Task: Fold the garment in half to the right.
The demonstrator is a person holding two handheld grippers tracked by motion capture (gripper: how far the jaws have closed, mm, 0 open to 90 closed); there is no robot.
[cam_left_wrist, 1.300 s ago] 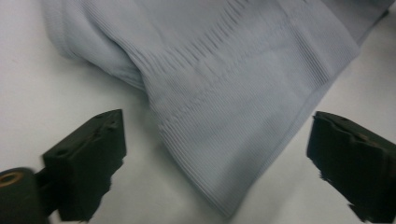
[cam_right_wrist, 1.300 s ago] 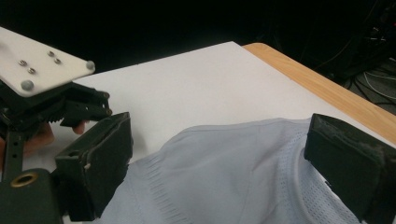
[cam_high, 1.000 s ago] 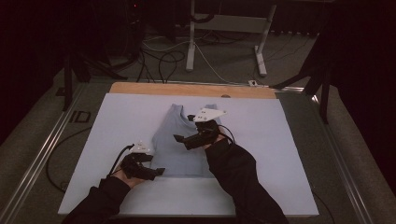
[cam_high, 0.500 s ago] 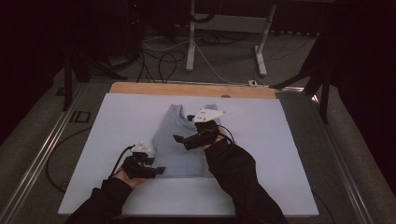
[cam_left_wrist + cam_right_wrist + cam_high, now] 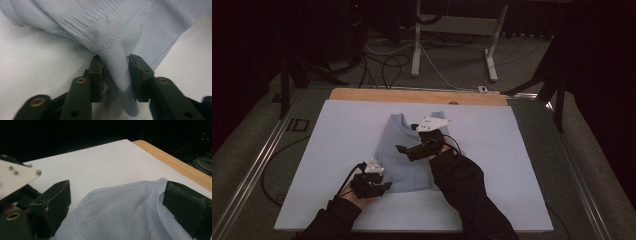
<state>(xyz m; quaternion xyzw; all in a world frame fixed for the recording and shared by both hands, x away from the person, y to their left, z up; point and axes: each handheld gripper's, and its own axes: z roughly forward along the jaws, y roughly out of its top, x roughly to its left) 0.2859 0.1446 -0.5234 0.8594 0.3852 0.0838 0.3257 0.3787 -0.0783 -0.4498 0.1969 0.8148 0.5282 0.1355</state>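
Nearest edge of the counter [image 5: 327, 200]: left gripper [image 5: 382, 186] at the near left corner of the pale blue shirt [image 5: 412, 155], hand and dark sleeve entering from below. Jaws just been closing; in the left gripper view a fold of hem [image 5: 117, 72] bunched between them, pads [image 5: 96, 75] pressed against the cloth on both sides. Compared with a second ago, gripper slid in toward the hem and jaws drawn from wide down onto the corner. Read as: corner now caught, lift or fold likely ready to start from this side.

Mid-counter: right gripper [image 5: 404, 148] over the middle of the shirt, grey three-cornered plate on top, cable trailing back along the sleeve. No shift in place against the earlier high views. Jaws standing wide apart in the right gripper view, nothing pinched, cloth [image 5: 125, 210] lying below and between them, mesh lining visible near the right-hand jaw. Whether the tips touch the fabric, cannot tell.

Shirt itself: flat on the white counter, roughly centred, neck end pointing away, near hem toward the person, near left corner slightly rumpled by the grip.

Farther off: bare wooden strip [image 5: 412, 96] along the counter's far edge; beyond it dark floor, loose cables [image 5: 387, 65], and a white stand's legs [image 5: 492, 55].

Judgement: one corner secured, other hand uncommitted.
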